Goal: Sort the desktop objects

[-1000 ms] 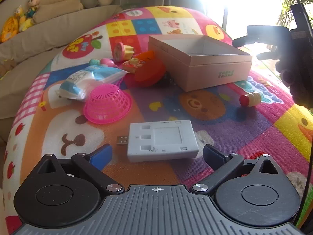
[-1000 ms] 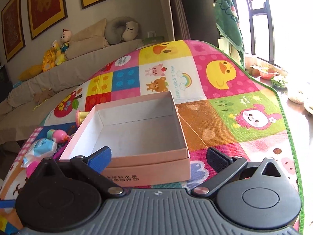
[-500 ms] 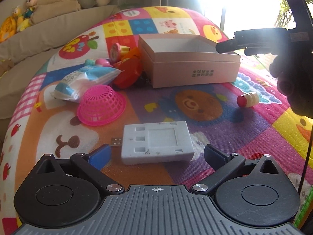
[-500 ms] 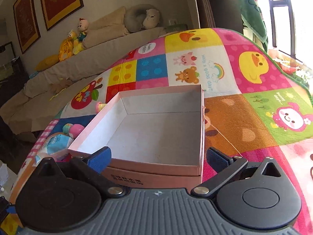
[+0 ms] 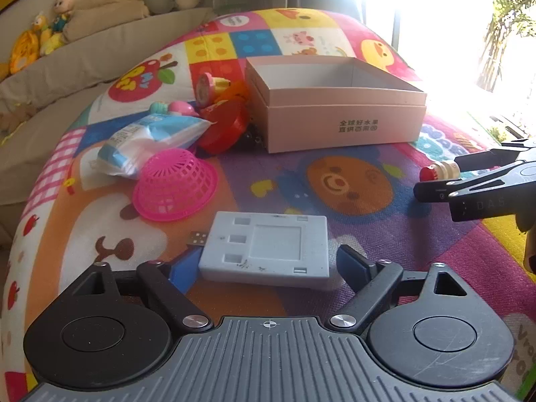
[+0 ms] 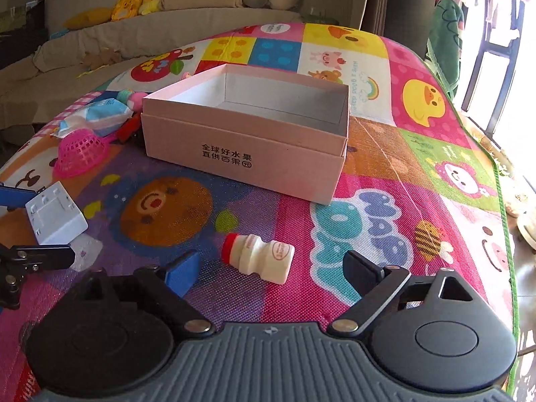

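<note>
1. The left gripper (image 5: 269,264) hangs low over the play mat (image 5: 351,234), its jaws closing around a flat white adapter (image 5: 268,248); the blue finger looks close against the adapter's left end, while the black finger stands just off its right end.
2. The right gripper (image 6: 271,268) is closing too, with a small drink bottle (image 6: 258,258) lying on its side between the fingers, touched by neither.
3. An open pink box (image 6: 248,144) sits farther back on the mat, with nothing visible inside.
4. To the box's left lie an overturned pink basket (image 5: 174,184), a tissue pack (image 5: 147,144) and a red lid (image 5: 224,127), crowded together.
</note>
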The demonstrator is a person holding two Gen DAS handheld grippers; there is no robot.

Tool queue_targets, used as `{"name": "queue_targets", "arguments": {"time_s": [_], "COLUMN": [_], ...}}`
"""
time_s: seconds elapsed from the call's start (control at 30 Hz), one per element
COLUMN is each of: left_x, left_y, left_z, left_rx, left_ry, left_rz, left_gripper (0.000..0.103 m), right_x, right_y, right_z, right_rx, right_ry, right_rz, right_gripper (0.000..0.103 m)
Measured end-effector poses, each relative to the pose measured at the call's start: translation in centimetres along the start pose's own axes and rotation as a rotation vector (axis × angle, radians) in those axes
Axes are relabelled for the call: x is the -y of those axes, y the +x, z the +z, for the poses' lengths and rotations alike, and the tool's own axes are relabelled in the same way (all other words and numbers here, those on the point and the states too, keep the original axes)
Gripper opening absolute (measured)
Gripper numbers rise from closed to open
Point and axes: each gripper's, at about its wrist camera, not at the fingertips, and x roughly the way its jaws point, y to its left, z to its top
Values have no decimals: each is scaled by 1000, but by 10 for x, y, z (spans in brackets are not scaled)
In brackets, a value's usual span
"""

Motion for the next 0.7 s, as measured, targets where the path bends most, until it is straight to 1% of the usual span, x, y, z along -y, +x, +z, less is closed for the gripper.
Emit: {"name": "queue_targets", "arguments": {"time_s": [0.03,0.07,0.1,0.13,0.17,0.27,0.33,0.4,0.5,0.57,0.63,0.7], "left_x": [-1,-1,-1,0,2,5,6,8,16,23,29,32], "left_y": [0,0,-1,-2,-3,-13,-26,-46,-68,-67,-51,-30], "left_z": [0,0,0,0,-1,0,10,32,74,100,122,137], "left_rx": [3,6,10,17,27,66,119,225,410,484,488,466], "left_ry": [-2,-3,0,8,21,42,47,79,159,198,212,214], "left_rz": [-2,0,3,7,13,5,-20,-40,-37,-26,-22,-29], "left_gripper": [85,84,84,84,84,84,84,84,84,84,84,84], "right_x": [-1,-3,-5,-6,-7,-9,-8,-6,0,8,16,25], "right_y": [0,1,0,-1,-2,-13,-27,-48,-90,-110,-112,-100], "right_z": [1,3,4,4,5,5,7,15,45,75,99,123], "right_rx": [4,5,7,7,4,14,25,71,206,302,349,344], "right_ry": [7,2,-5,-12,-16,-30,-37,-55,-71,-70,-55,-20], "right_rz": [2,0,-3,-6,-5,8,27,46,44,29,4,-3], "right_gripper": [79,68,54,49,47,47,47,47,47,47,47,47]}}
